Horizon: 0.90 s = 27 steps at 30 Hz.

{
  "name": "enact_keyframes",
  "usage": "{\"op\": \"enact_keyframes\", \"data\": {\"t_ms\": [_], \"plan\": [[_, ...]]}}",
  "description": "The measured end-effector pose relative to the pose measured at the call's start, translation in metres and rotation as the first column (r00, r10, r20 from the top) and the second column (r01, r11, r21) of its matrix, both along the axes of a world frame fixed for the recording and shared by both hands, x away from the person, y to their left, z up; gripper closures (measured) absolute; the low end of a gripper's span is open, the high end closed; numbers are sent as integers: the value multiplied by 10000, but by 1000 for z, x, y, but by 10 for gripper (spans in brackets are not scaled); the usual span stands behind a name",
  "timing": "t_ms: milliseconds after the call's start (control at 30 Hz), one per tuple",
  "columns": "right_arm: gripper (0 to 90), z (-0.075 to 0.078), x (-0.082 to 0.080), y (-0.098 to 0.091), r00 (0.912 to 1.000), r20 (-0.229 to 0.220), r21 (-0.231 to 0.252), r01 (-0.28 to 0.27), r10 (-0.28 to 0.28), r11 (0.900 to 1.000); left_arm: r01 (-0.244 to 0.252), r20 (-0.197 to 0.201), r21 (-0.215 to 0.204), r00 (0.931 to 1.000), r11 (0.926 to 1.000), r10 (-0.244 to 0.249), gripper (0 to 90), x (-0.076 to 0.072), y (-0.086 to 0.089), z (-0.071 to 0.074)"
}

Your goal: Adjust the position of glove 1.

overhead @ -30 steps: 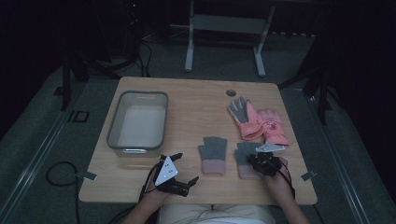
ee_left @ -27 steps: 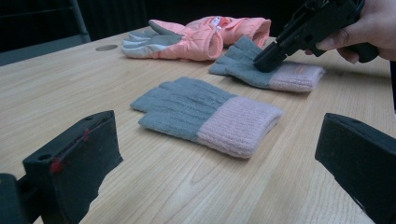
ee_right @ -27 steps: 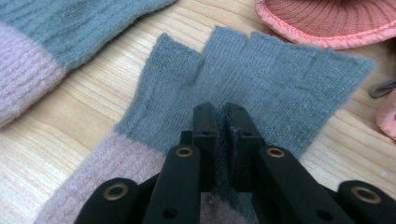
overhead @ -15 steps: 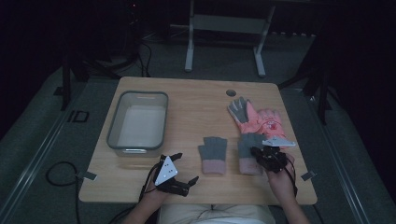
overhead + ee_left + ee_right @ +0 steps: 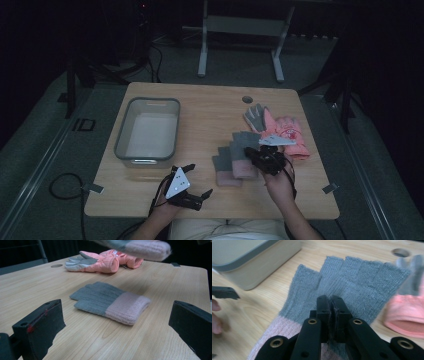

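Pinching a grey fingerless glove with a pink cuff [image 5: 352,282], the right gripper [image 5: 331,301] is holding it off the wooden table [image 5: 210,112], jaws clamped tight on the knit, probably carrying it toward the bin [image 5: 147,132] at 9 o'clock. Its twin glove [image 5: 111,301] is lying flat nearby. The left gripper [image 5: 117,322] is waiting wide open, touching nothing.

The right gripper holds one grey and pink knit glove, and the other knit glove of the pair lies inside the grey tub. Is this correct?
Not quite. The right gripper does hold one knit glove, but the other knit glove lies flat on the table, not in the tub. The left gripper view shows it.
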State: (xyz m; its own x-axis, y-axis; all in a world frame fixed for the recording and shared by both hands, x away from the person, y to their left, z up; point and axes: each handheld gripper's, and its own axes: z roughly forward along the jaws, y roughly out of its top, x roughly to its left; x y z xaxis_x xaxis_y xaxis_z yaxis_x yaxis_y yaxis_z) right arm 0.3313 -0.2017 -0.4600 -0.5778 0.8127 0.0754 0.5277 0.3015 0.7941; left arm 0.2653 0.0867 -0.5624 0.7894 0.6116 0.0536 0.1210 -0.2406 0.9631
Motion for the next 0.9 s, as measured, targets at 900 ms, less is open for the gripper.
{"op": "enact_keyframes", "data": {"t_ms": [900], "plan": [[852, -68, 20, 39, 9878, -1556, -325, -148, 95, 9994, 0, -1, 70, 10000, 10000, 0, 0, -1, -1, 0]]}}
